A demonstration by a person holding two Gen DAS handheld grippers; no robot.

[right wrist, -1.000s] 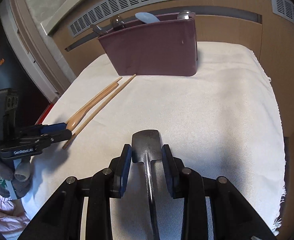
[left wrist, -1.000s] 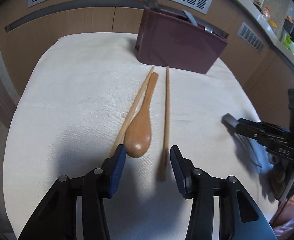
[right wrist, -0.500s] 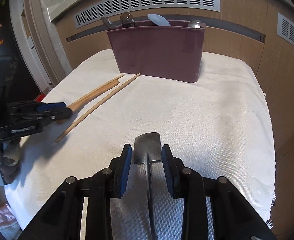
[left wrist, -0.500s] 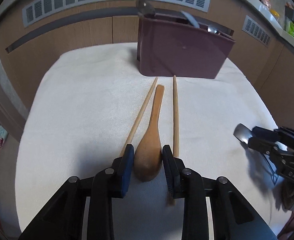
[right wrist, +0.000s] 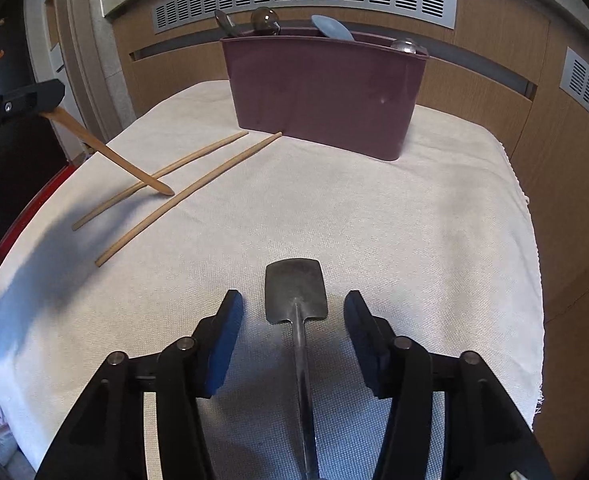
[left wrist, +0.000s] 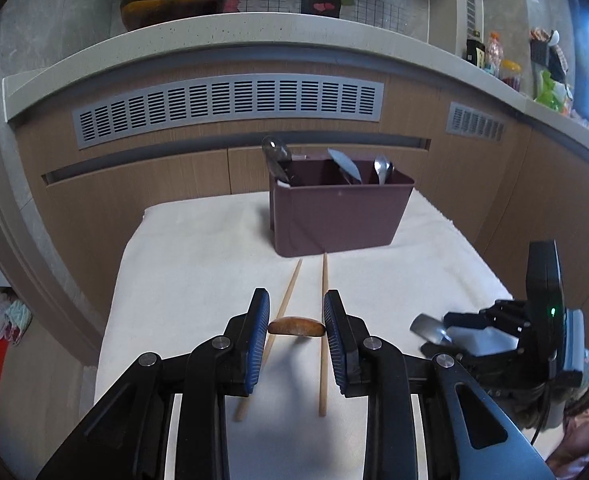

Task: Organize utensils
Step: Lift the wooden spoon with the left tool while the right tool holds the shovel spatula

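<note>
Nearest in the left wrist view, the left gripper (left wrist: 296,326) has its blue-padded jaws closed on a wooden spoon (left wrist: 296,326), seen end-on as a small brown oval pinched between the pads. From the right wrist view the same spoon (right wrist: 106,152) hangs lifted from the left gripper (right wrist: 18,100), its handle slanting down so the tip is at or just above the cloth, between the two chopsticks.

Below and beyond the left jaws, a white cloth (left wrist: 198,260) covers the desk. Two wooden chopsticks lie flat on it, roughly parallel: the left chopstick (left wrist: 290,292) passes under the left jaw, and the right chopstick (left wrist: 323,344) runs just inside the right jaw.

In the right wrist view, the right gripper (right wrist: 294,320) has its jaws opening, spread apart. A metal spatula-shaped utensil (right wrist: 294,292) lies on the cloth between them, its flat head pointing away, with clear gaps on both sides (neither pad touches it). The left wrist view shows this gripper (left wrist: 454,328) off to the right of the left jaws, low over the cloth.

Farther ahead of both pairs of jaws stands a dark maroon utensil holder (left wrist: 338,212), upright near the far edge of the desk, just beyond the chopstick tips. Several metal spoons (left wrist: 382,168) and other utensils stand in it, their ends rising above the rim.
</note>
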